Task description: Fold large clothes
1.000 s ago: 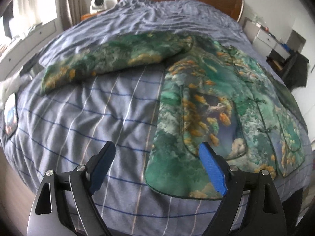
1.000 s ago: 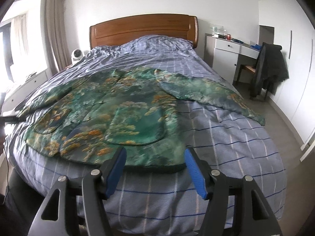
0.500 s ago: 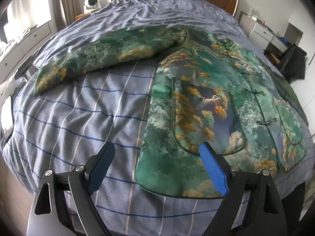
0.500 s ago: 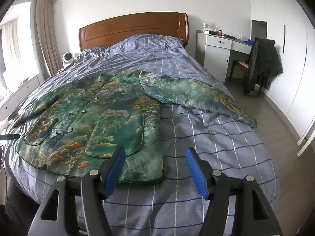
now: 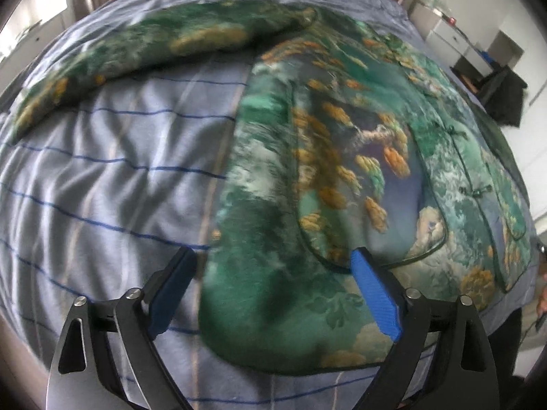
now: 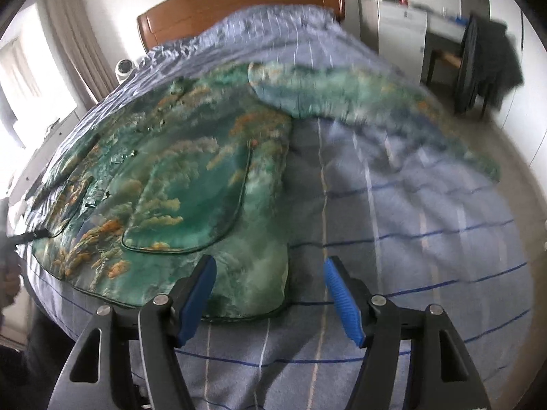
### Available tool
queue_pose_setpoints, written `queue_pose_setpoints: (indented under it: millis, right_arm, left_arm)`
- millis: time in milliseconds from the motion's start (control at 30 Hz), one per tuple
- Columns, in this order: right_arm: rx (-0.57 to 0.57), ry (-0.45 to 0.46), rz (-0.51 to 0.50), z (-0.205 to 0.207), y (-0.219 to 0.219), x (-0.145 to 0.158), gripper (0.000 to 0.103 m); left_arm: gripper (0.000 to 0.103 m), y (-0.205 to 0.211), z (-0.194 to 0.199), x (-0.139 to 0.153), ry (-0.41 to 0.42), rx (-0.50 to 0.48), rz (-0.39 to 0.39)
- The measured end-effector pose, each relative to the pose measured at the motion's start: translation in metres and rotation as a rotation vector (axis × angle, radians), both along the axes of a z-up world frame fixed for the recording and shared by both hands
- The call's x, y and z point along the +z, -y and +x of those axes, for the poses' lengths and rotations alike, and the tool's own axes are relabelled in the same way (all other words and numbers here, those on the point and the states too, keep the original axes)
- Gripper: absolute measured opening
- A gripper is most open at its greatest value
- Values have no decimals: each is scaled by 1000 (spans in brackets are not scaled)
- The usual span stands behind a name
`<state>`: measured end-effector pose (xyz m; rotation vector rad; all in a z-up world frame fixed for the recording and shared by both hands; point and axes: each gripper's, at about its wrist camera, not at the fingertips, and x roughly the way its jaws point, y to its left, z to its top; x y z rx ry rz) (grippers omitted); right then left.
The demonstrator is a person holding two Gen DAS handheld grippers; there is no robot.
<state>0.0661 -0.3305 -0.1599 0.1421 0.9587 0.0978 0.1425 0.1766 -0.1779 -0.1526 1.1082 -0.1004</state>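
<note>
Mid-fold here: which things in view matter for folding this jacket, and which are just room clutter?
In play:
green patterned jacket, spread flat
striped bedspread under it
left gripper, jaws opening over the hem corner
right gripper, open, at the other hem corner

Just lying about:
dark coat on a chair
white dresser
wooden headboard

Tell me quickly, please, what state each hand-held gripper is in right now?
Left hand-held gripper: jaws opening, empty, over a hem corner of the green floral padded jacket.
Right hand-held gripper: open, empty, over the other hem corner.
</note>
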Motion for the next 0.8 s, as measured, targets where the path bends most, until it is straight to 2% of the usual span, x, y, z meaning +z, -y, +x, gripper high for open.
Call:
queue_pose_setpoints:
  millis: [167,233,300,333,367,400,433,467,500,533,800]
  right_arm:
    - [20,-16,114,15,-3,-21,67]
    - [5,-19,155,21,-4,-29,67]
    - [-22,-33,166,26,-6,-38,67]
    - [-32,-36,170,26,-6,-40,68]
    - [-38,-33,176,25,-7,-40,69]
    - [-33,-33,179,25,-8,-40,67]
    - [-17,-41,178,25,-10,-39,58]
    - [-3,-49,169,24,-11,-37,40]
    - [9,-52,156,24,-13,-34,32]
    - [15,-43,128,22,-15,-28,17]
    - [65,6,63,11,-17,7,13]
  left_arm:
    - [99,11,6,-6,-8,-30,24]
    - [93,11,7,-6,-22,-25,2]
    - [69,14,7,-5,-30,-31,-14]
    - [60,16,6,-3,-30,-39,-13]
    - [42,19,4,1,-27,-48,-2]
    - [30,22,2,4,-24,-56,12]
    - [25,26,0,8,-20,-66,25]
    - [18,30,1,12,-16,-70,29]
    - [16,34,0,15,-11,-68,39]
    - [16,36,-1,19,-5,-65,52]
    - [15,32,-17,38,4,-63,1]
